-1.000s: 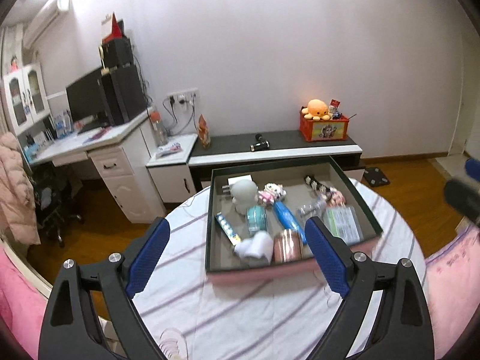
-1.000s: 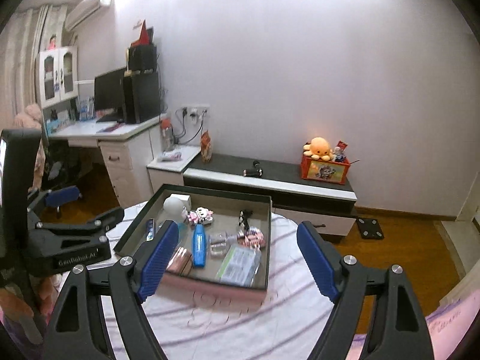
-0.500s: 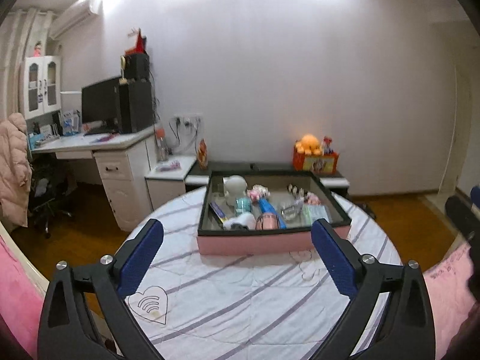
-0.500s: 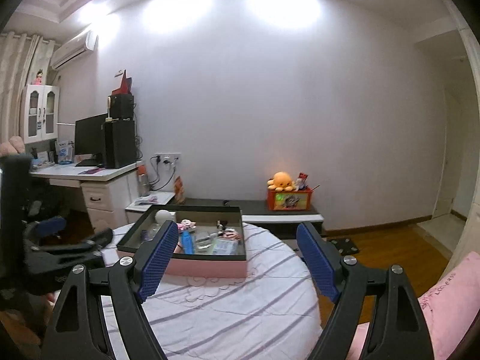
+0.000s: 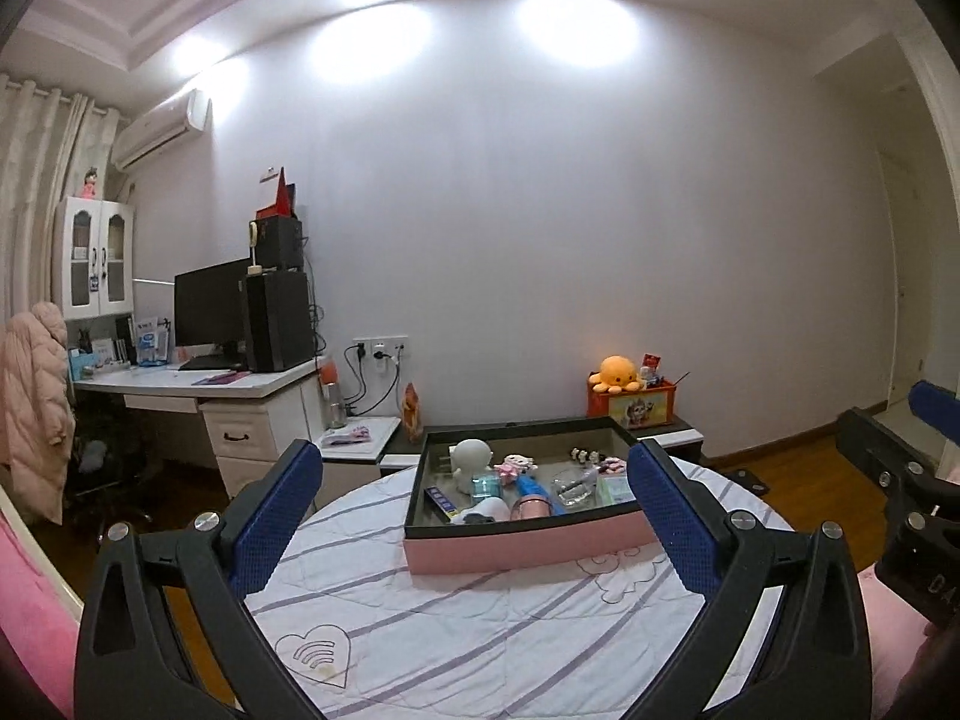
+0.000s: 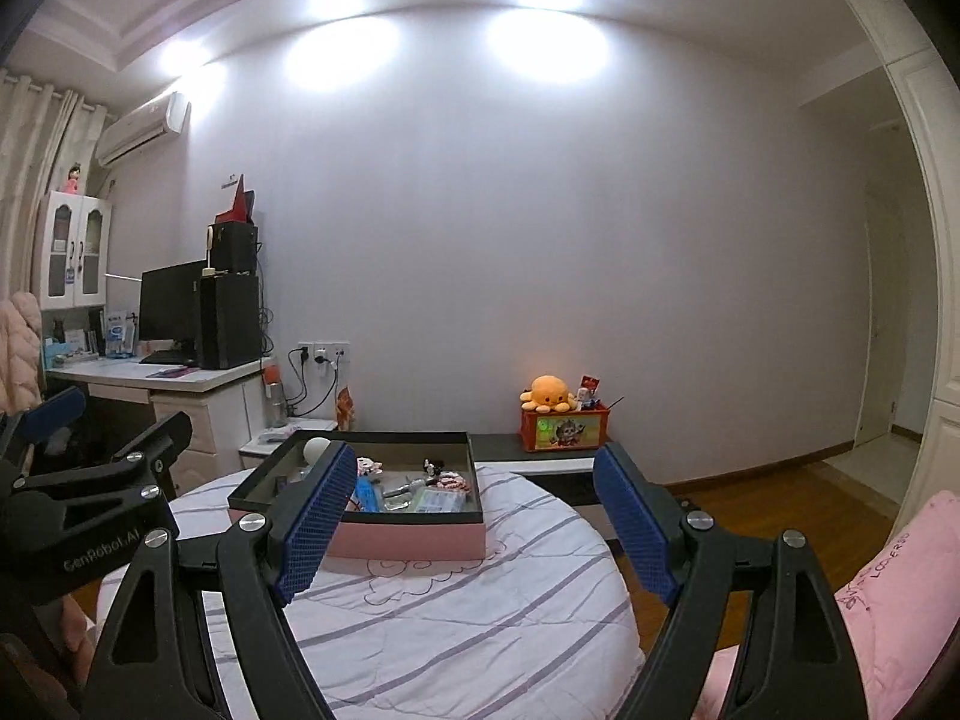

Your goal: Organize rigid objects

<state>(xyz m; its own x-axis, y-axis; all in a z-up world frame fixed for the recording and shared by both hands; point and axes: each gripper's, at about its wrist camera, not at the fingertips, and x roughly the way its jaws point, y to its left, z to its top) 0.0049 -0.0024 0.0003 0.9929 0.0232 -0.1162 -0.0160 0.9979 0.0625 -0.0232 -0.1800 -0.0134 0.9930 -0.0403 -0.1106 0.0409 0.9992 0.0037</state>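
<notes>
A pink box with a black rim [image 5: 528, 546] stands on a round table [image 5: 456, 636] with a striped white cloth. It also shows in the right wrist view [image 6: 414, 537]. Inside lie several small items: a white round-headed figure [image 5: 471, 459], a blue bottle [image 5: 531, 486], a pink cylinder [image 5: 531, 507], a clear packet [image 5: 612, 489]. My left gripper [image 5: 474, 510] is open and empty, back from the box. My right gripper [image 6: 474, 516] is open and empty, also back from the box. The left gripper's body shows at the right wrist view's left edge [image 6: 90, 516].
A white desk [image 5: 198, 384] with a monitor and black speakers stands at the left. A low dark TV bench [image 6: 540, 462] behind the table carries an orange plush octopus [image 5: 621, 373] on a red box. Pink bedding [image 6: 888, 594] lies at the right.
Both grippers have pulled back and tilted up from above the box. The box now looks smaller and lower, and wall and ceiling fill the views. Both stay open.
</notes>
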